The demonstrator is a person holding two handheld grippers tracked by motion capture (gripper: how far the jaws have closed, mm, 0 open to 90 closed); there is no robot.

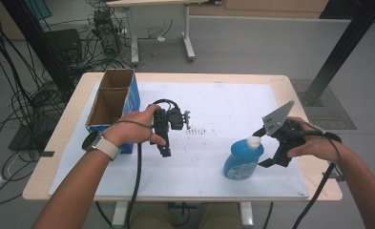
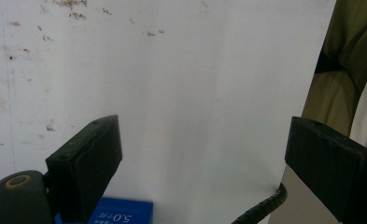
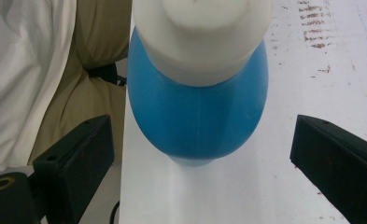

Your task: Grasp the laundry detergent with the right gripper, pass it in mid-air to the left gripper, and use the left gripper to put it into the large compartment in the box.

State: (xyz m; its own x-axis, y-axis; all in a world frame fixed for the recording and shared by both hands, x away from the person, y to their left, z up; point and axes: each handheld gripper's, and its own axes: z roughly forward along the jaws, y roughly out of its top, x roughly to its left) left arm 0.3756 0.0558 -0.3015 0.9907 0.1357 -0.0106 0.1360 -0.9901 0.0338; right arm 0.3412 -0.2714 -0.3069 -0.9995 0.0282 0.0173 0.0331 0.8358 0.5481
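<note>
I read this as the approach step of a pick: my right gripper [image 1: 265,147] is closing in on the blue bottle [image 1: 243,162], and nothing is grasped yet. The bottle stands upright on the white sheet [image 1: 213,176] toward the near right of the table, with its white cap [image 1: 253,141] on, roughly at 4 o'clock from the sheet's middle. In the right gripper view the blue bottle [image 3: 197,116] sits between the two black jaws, which are spread wide with clear gaps on both sides and no contact that I can see; the cap [image 3: 202,35] looms close at 12 o'clock. My left gripper [image 1: 162,136] hangs idle over the sheet, at about 9 o'clock from the bottle and well apart from it, just beside the cardboard box [image 1: 109,100] with its blue outer wall. In the left gripper view its jaws are likewise wide apart with only bare, speckled sheet [image 2: 190,93] between them, so it has hold of nothing. For the next move I judge I need to ease the right gripper further in until the jaws straddle the bottle's neck or upper body squarely, then squeeze evenly; the rounded, smooth plastic could slip or tip if I pinch off-centre.
</note>
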